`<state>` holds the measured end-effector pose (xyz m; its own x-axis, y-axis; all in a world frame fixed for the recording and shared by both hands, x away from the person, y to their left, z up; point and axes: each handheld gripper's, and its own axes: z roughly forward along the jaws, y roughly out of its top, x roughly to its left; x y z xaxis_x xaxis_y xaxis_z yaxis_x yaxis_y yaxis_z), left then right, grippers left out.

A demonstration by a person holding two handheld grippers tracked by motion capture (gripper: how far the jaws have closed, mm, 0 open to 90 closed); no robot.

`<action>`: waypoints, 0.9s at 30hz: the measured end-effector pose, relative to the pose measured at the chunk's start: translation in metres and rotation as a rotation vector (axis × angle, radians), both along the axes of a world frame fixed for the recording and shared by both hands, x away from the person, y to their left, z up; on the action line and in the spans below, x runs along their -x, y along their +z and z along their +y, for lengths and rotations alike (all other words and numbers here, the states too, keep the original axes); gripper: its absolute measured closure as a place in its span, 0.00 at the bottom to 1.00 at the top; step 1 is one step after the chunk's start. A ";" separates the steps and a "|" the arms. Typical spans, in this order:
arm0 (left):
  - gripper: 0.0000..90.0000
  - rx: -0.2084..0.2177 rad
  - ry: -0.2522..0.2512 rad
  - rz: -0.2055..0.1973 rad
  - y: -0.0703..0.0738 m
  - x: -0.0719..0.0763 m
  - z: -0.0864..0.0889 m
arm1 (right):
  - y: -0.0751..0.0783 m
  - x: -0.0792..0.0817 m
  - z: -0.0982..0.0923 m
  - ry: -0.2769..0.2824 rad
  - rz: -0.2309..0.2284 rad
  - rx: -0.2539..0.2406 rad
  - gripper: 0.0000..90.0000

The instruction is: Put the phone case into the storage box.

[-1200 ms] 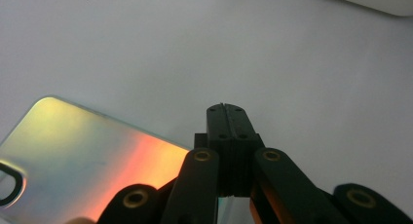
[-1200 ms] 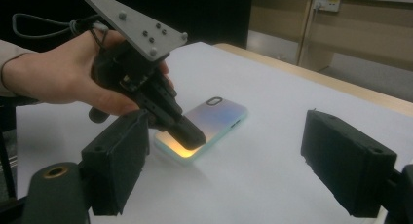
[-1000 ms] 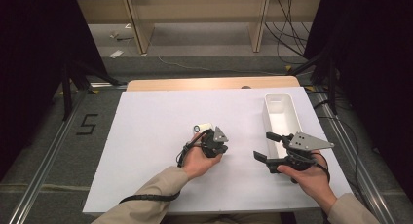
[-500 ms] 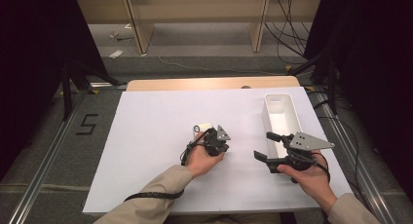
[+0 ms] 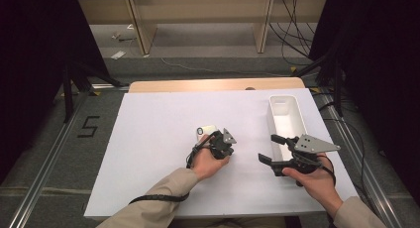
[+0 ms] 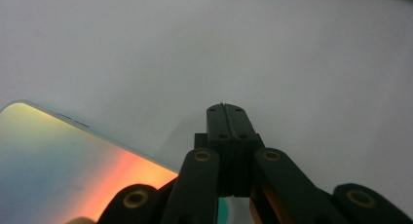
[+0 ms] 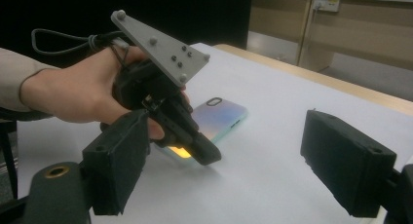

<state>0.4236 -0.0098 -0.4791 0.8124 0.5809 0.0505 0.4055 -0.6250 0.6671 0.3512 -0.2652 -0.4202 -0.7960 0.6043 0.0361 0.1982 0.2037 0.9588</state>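
Observation:
A phone (image 5: 204, 131) in an iridescent case lies flat on the white table, camera end away from me. My left gripper (image 5: 214, 140) is shut with nothing in it. It tilts down with its tips just off the phone's near right edge. In the left gripper view the closed jaws (image 6: 226, 109) point at bare table, with the phone (image 6: 63, 156) to their left. My right gripper (image 5: 270, 148) stands open and empty, aimed left at the other hand. In the right gripper view its wide jaws (image 7: 224, 136) frame the left gripper (image 7: 207, 158) and the phone (image 7: 221, 114).
A long white tray (image 5: 285, 97) stands at the table's right side, just beyond my right gripper. The white sheet (image 5: 148, 139) covers a wooden table with a strip of wood (image 5: 198, 85) showing at the back. Cables and shelving lie on the floor beyond.
My left gripper has edged a little to the right beside the phone. The right gripper and the phone have stayed put.

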 end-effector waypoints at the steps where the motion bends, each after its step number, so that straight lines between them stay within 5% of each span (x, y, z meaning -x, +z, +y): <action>1: 1.00 -0.002 0.003 0.001 -0.001 0.000 0.000 | 0.000 0.000 0.000 0.000 -0.001 0.000 0.21; 27: 1.00 -0.045 0.020 0.027 -0.001 0.004 0.005 | 0.000 0.000 -0.001 -0.008 -0.006 -0.006 0.21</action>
